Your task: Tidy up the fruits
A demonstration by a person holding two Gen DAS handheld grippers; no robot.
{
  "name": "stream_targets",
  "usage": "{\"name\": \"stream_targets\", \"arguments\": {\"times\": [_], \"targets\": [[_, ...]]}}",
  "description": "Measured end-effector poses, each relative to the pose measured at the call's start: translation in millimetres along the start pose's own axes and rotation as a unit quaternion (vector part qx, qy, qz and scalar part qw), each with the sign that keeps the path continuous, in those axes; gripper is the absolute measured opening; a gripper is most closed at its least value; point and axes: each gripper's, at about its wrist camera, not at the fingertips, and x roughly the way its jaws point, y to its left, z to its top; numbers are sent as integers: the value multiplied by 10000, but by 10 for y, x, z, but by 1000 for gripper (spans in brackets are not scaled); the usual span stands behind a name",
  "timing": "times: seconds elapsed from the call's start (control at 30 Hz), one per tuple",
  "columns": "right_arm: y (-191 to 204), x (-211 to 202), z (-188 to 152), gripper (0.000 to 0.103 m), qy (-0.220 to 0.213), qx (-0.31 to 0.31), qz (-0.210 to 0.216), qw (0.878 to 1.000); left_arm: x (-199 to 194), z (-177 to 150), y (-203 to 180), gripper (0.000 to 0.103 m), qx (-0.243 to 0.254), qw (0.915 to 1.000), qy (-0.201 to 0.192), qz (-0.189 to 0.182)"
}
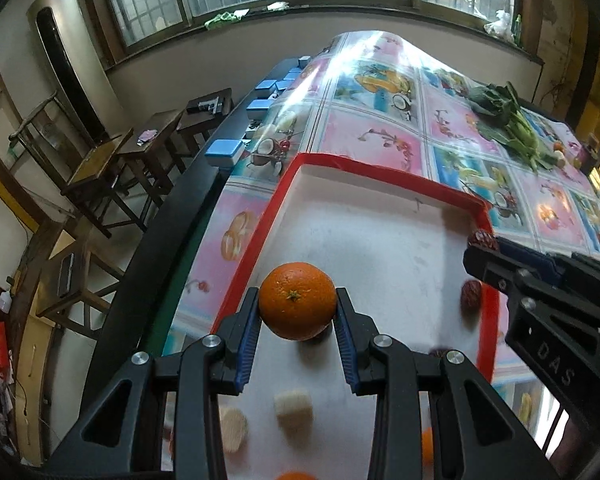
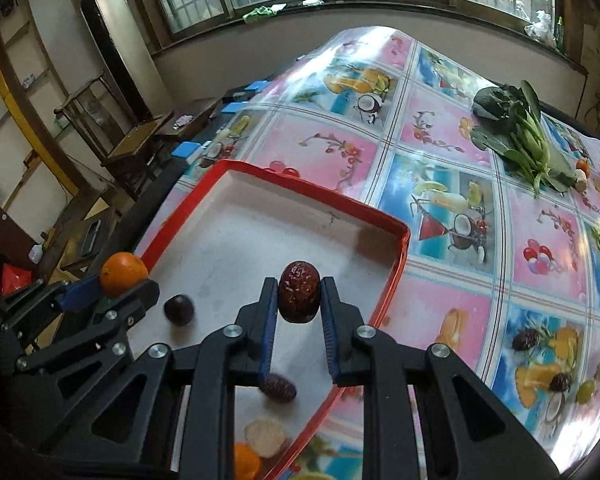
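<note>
My left gripper (image 1: 296, 312) is shut on an orange (image 1: 297, 300), held above the white floor of a red-rimmed tray (image 1: 380, 176). The right wrist view shows that orange (image 2: 123, 274) at the left, over the tray's left rim (image 2: 300, 184). My right gripper (image 2: 299, 300) is shut on a dark red date (image 2: 300, 297) above the tray; the same date (image 1: 483, 238) shows at the tray's right edge in the left wrist view. Loose in the tray lie another date (image 2: 178, 309), a second date (image 2: 277, 387), pale round slices (image 1: 293, 408) and an orange (image 2: 245, 460).
The table wears a glossy fruit-print cloth (image 2: 440, 128). Leafy greens (image 2: 520, 136) and small fruits (image 2: 582, 168) lie at its far right. Blue blocks (image 1: 223, 152) line the left edge, with wooden stools (image 1: 139, 148) on the floor beyond.
</note>
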Motion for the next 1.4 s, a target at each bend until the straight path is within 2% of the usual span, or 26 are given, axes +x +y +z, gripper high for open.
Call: {"name": "stream_targets", "arguments": {"times": [0.13,0.47,0.67,0.97,1.4], "targets": [[-41,104,60,23,80,2,-37,10000,136,115,-46,35,58,10000,52,-1],[-156,269,113,23,226,39,-63,9997,361,347,-117,35,173,9993,114,-311],[-181,304,99,23,209,70,31,9998,447,320,-189,35,279,9989,161,-343],[-104,468,83,23,321,-43,-39,9995,541,290,-150,35,279,9992,212,-201],[-113,598,20,23,453,-22,-101,9989,641,229,-167,35,267,9988,319,-243]]}}
